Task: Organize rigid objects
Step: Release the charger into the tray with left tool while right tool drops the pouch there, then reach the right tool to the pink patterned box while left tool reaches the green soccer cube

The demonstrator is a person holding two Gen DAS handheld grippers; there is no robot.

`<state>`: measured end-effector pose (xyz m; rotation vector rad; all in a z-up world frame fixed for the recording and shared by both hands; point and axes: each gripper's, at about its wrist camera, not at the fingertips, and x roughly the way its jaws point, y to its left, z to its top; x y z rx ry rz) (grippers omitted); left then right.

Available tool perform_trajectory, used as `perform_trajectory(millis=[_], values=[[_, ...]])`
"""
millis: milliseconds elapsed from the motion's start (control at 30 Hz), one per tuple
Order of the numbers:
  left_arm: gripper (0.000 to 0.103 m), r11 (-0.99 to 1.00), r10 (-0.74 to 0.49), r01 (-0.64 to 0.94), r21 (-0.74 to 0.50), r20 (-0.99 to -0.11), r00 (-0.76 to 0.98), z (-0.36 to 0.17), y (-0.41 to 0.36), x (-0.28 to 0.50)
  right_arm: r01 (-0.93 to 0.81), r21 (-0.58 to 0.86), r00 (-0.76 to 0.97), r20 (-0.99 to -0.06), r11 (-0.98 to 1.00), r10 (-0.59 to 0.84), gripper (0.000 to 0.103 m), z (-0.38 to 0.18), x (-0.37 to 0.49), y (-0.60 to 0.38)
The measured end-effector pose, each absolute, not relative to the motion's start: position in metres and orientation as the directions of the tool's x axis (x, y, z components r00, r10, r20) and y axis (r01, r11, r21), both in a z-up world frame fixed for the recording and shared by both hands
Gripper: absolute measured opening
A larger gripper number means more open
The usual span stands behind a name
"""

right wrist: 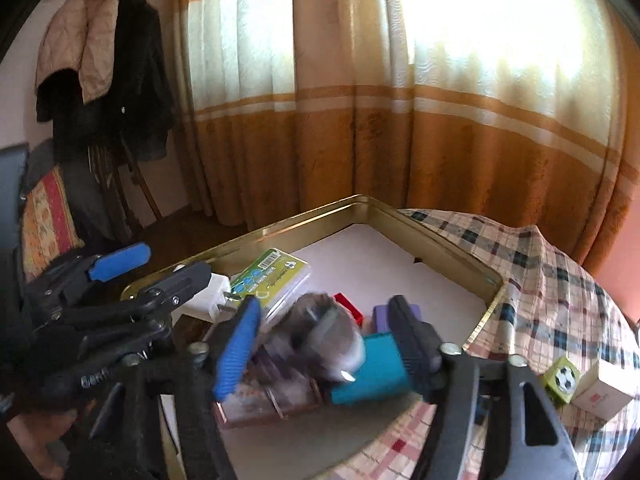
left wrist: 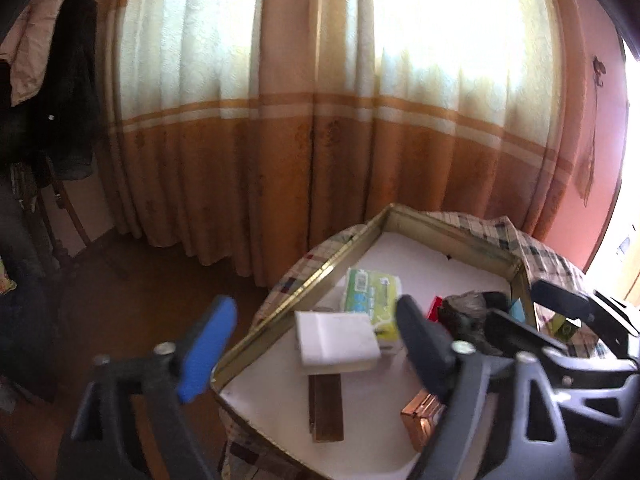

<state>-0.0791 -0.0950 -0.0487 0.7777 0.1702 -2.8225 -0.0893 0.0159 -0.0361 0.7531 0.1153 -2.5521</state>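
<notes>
No legible writing on the green packet (left wrist: 372, 296), only a barcode. Left gripper (left wrist: 316, 348) spread wide, holding nothing; white block (left wrist: 336, 342) between its fingers, brown bar (left wrist: 326, 408) just below. Right gripper (right wrist: 326, 348) parted around a blurred grey object (right wrist: 324, 340), contact unclear; teal box (right wrist: 372, 374) against the right finger. All inside a gold-rimmed tray (right wrist: 440, 236) on the plaid-covered table (right wrist: 560, 280).

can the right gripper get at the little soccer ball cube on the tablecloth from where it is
Probably yes. The soccer ball cube sits on the checked cloth outside the gold tray, with only a white box beside it. The right gripper is open over the tray, nothing between.
</notes>
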Motion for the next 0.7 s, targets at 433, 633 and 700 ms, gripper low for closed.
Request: perform_trajectory(millis=[433,633,700], values=[[0.102,-0.995,-0.072,0.097,-0.023,-0.510,-0.857,-0.039,-0.023,-0.069,0.211,0.100,-0.805,-0.547,-0.972,-0.231,0.077,-0.042,-0.053,0.166],[0.102,-1.000,0.004,-0.007,0.004,-0.525,-0.851,-0.035,0.029,-0.076,0.046,0.120,-0.824,-0.556,-0.992,-0.106,0.077,-0.042,-0.057,0.225],[0.102,-0.999,0.031,-0.043,0.011,-0.529,-0.848,-0.034,0.045,-0.080,0.012,0.120,-0.818,-0.570,-0.993,-0.079,0.078,-0.044,-0.061,0.237]])
